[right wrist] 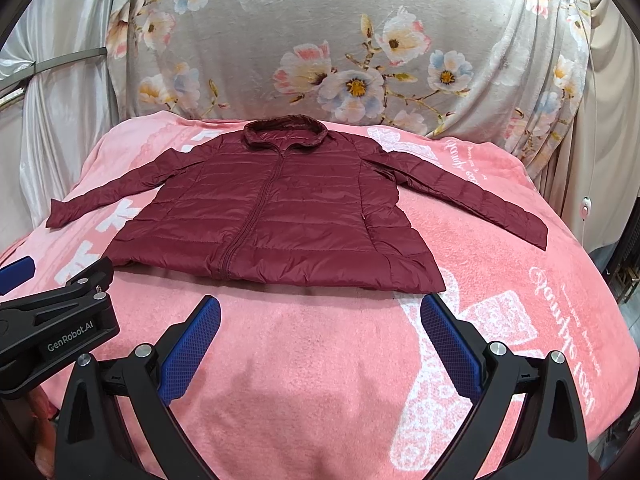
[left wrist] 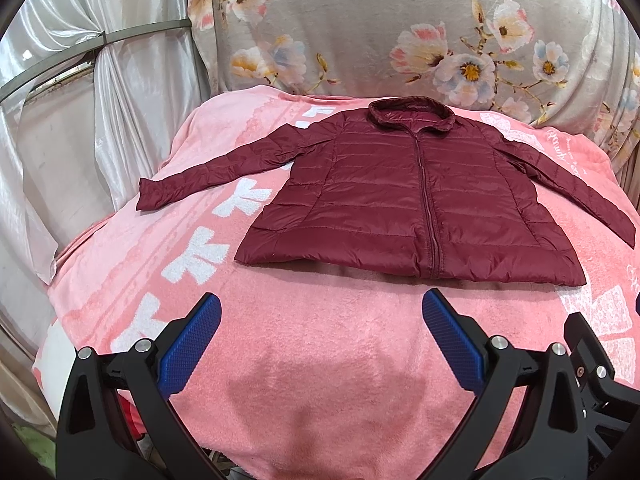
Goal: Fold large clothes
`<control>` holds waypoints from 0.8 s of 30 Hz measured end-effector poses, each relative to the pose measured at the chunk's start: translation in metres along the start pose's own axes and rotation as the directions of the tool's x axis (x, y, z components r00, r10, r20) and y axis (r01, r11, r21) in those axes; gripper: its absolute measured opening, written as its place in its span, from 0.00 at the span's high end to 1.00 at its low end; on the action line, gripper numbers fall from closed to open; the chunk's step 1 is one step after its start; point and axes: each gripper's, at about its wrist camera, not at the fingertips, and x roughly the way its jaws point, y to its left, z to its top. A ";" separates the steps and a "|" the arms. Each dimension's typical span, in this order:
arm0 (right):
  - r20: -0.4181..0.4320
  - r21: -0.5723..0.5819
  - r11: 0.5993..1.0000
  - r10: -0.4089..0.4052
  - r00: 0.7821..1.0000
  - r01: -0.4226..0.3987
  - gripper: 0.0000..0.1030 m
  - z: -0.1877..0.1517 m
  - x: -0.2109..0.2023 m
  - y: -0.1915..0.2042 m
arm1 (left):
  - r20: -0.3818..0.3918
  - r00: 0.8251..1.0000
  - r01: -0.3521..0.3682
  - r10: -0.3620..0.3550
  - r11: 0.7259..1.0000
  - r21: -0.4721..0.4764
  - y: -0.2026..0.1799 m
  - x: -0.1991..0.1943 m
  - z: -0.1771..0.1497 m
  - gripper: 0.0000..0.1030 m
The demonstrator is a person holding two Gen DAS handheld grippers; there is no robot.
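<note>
Jacket [left wrist: 416,196] lies flat, zipped, sleeves spread, on the pink blanket [left wrist: 320,360]. My left gripper [left wrist: 322,334] and right gripper [right wrist: 320,334] hover short of its hem, jaws wide, empty. Risk: slick quilted shell slipping from pads; blanket pinched along with hem.

Maroon jacket [left wrist: 412,200] flat on pink blanket [left wrist: 320,360]

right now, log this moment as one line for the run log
stage: pre-fold | jacket: flat, zipped, sleeves spread on pink blanket | left gripper: open, empty, short of hem | right gripper: open, empty
</note>
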 end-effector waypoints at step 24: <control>-0.101 0.374 0.926 -0.021 0.995 0.057 0.05 0.028 0.127 -0.173 | -0.009 1.000 -0.010 0.010 1.000 0.017 -0.002 0.098 0.038 0.05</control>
